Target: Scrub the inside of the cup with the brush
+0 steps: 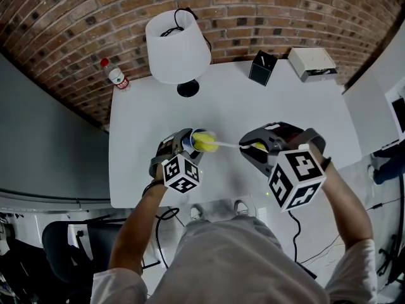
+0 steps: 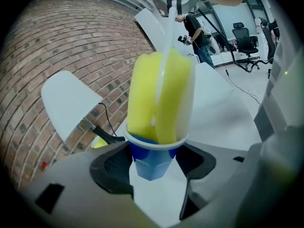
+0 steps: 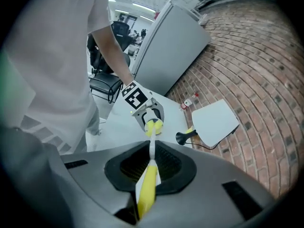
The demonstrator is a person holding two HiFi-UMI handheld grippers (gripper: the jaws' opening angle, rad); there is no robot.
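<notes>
Bench (image 1: 285,106): white, set against a brick wall. Its near half is kept free as working space, with a lamp (image 1: 177,46) standing at the far left.

Left gripper (image 1: 185,145): over the near-left part of the bench. The jaws stand wide and press on both sides of the cup (image 2: 154,161). The cup is tipped with its mouth towards the right gripper, evidently to give the brush a straight line of entry and to steady the cup against the push.

Right gripper (image 3: 151,167): near right, angled down. The jaws are closed narrow on the yellow grip of the brush handle (image 3: 147,191), and the thin white shaft runs left to the cup. Holding it at the tail gives reach and leverage for turning.

Cup: blue with a pale rim, gripped low on the body so the mouth is unobstructed.

Brush head (image 2: 159,99): yellow sponge, seated partly in the cup, with most of it projecting past the rim. Judgement: scrubbing is in hand, and the head sits shallow for reaching the bottom
</notes>
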